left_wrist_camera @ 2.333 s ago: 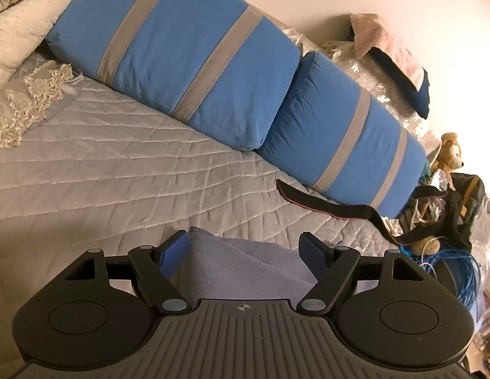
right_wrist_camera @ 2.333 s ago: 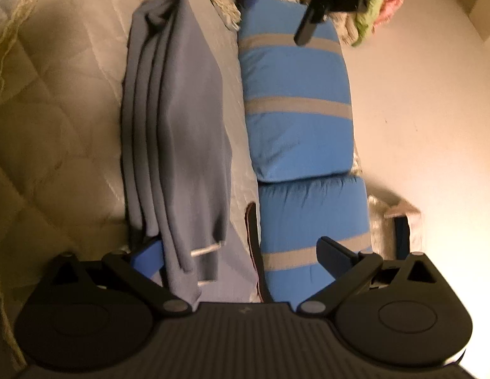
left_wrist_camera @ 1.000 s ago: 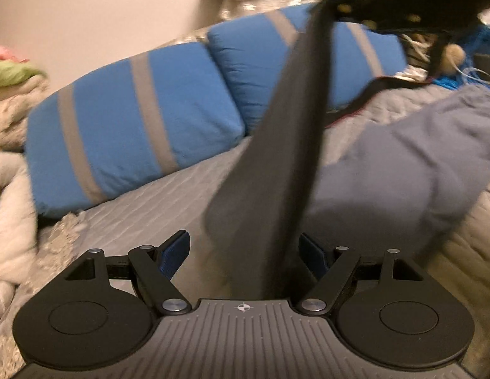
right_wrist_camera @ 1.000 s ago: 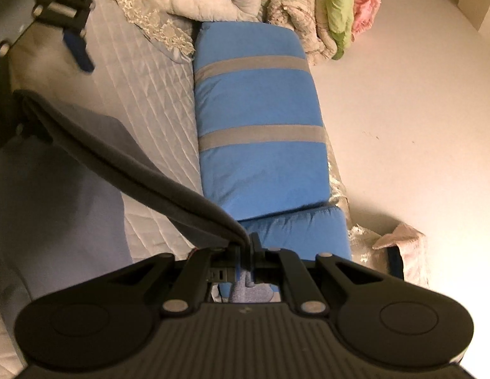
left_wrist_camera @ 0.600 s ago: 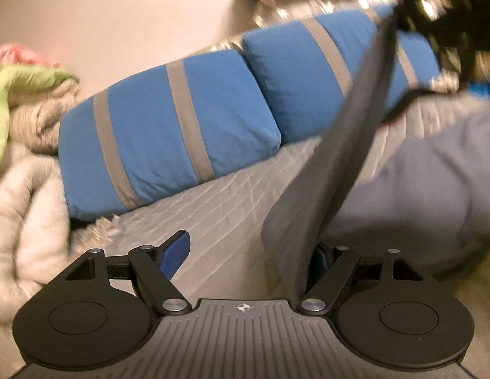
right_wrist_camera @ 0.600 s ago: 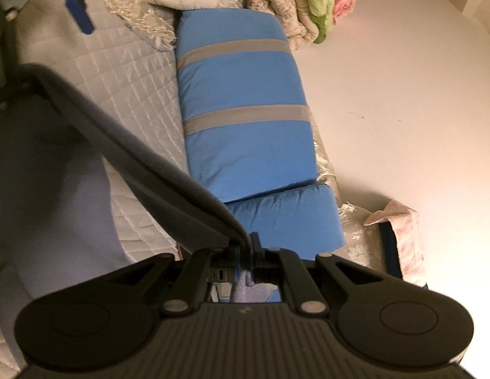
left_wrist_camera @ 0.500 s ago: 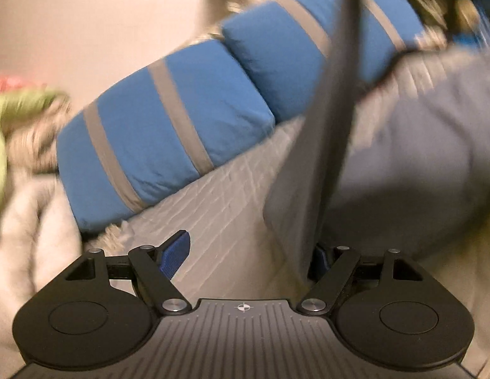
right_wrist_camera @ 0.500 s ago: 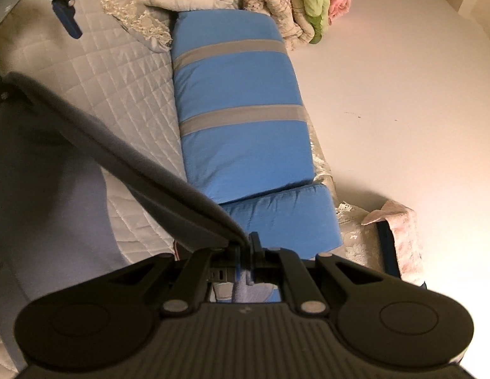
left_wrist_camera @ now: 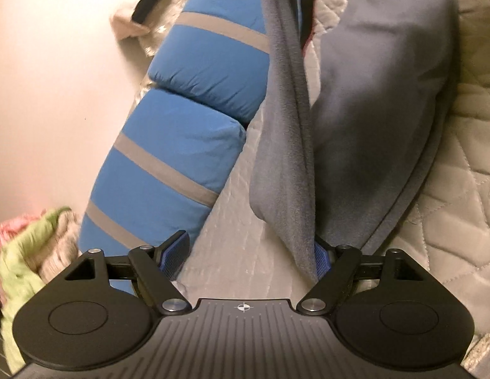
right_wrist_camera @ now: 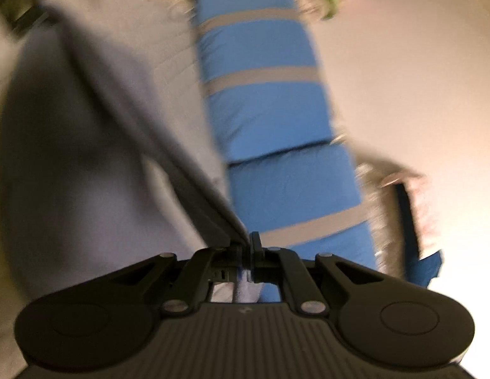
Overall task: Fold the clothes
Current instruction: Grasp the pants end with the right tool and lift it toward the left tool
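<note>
The right hand-held gripper point(right_wrist_camera: 247, 254) is pressed together, pinching an edge of the grey garment point(left_wrist_camera: 381, 101); its jaws have just been closing. The left hand-held gripper point(left_wrist_camera: 245, 257) is spread wide, a fold of cloth hanging against its right finger point(left_wrist_camera: 321, 257). Beyond, the garment drapes onto the quilted bed point(left_wrist_camera: 466, 189), blue pillows point(left_wrist_camera: 181, 145) to the left.
</note>
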Motion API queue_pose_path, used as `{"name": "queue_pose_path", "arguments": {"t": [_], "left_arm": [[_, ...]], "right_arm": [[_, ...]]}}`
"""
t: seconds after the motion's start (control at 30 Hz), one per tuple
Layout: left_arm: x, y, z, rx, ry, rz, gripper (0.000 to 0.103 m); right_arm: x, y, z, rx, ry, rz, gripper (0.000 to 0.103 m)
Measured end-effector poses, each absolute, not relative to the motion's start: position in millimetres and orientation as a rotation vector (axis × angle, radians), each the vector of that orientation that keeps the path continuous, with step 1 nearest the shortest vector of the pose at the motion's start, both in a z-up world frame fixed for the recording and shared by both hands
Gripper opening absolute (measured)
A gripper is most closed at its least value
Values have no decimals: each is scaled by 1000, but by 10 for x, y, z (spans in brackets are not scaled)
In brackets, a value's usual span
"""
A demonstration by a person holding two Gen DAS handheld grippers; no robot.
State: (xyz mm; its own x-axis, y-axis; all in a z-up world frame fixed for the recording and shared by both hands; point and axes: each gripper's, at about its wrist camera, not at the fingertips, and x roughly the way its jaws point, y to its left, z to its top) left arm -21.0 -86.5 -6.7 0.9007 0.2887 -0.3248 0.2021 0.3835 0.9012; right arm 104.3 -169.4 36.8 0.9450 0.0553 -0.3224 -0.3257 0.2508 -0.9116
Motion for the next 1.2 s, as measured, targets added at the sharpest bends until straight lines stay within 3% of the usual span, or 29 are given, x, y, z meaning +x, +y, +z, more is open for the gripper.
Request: {"name": "queue_pose_path", "arguments": {"t": [0.2,0.6,0.97,1.2], "left_arm": [[-226,-908,-366,1312,511,11,77],[-226,-918,-403,1313,493,33,78],[-258,-909,-207,1217,455,48,78],[-204,-980,34,996,436,52,78]], "right_arm": [[759,-1849,-237,-1312,398,342,3],[676,-1835,-547,-1328,373,328,9],[1089,-1794,436,-1269,129,217,4],[1357,-1777,896,-1276,38,147,4]]}}
